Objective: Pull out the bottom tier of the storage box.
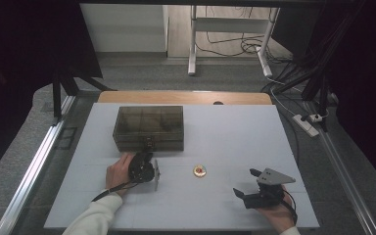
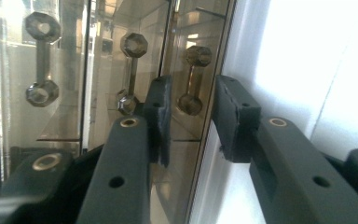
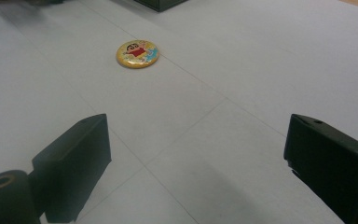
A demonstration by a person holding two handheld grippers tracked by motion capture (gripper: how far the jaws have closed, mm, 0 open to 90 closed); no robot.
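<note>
A smoky see-through box (image 1: 149, 128) with its lid down stands at the back left of the white table (image 1: 225, 132). My left gripper (image 1: 147, 153) lies on its side against the box's front, at the small latch (image 1: 148, 143). In the left gripper view the jaws (image 2: 193, 116) stand a little apart, with the box's front wall (image 2: 107, 70) and a dumbbell-shaped clasp (image 2: 193, 79) just beyond them; the pads press on nothing. A round yellow cartoon badge (image 1: 199, 170) (image 3: 138, 53) lies flat mid-table. My right gripper (image 1: 245, 182) (image 3: 196, 154) rests open at the front right and faces the badge.
The white table top ends in a wooden edge (image 1: 186, 97) at the back. Beyond it are a desk frame (image 1: 227, 44), cables and a power strip (image 1: 307, 123) on the floor. A metal rail (image 1: 34, 166) runs along the table's left side.
</note>
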